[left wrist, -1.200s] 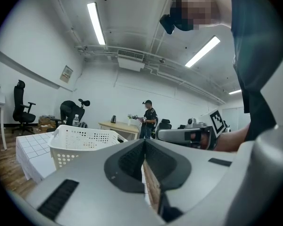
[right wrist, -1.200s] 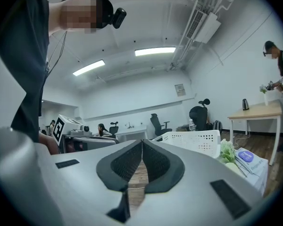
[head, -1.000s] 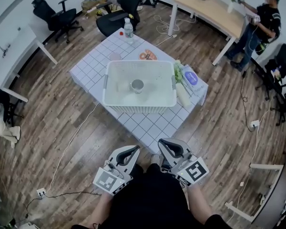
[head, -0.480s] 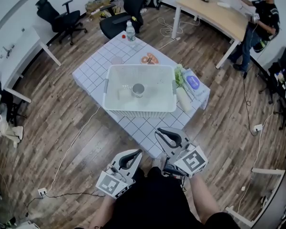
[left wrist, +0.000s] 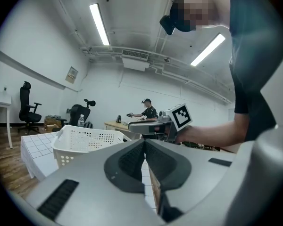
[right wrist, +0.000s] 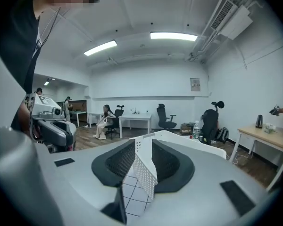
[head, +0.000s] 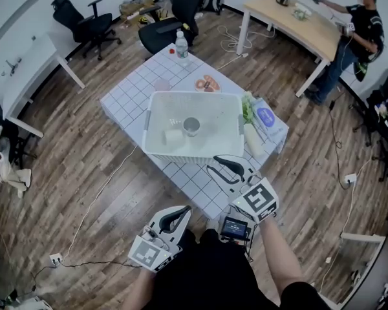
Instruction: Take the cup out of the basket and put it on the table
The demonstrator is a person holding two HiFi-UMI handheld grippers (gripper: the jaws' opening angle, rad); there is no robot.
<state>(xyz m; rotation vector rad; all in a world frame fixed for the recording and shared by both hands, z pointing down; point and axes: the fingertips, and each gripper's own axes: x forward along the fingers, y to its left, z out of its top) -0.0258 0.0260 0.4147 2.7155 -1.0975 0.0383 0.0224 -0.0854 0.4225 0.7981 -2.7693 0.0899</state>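
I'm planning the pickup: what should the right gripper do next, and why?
Probably raise the right gripper over the near rim of the basket toward the cup. Its jaws have just been opening, nothing gripped, that rim showing in their gap, and the cup stands inside.

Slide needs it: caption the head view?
Right gripper, jaws just opening on nothing, by the basket holding the cup; left gripper shut.

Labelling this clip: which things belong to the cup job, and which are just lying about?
Job: cup, basket, table.
Lying about: bottle, plate, blue packet, white item beside the cup, chairs.
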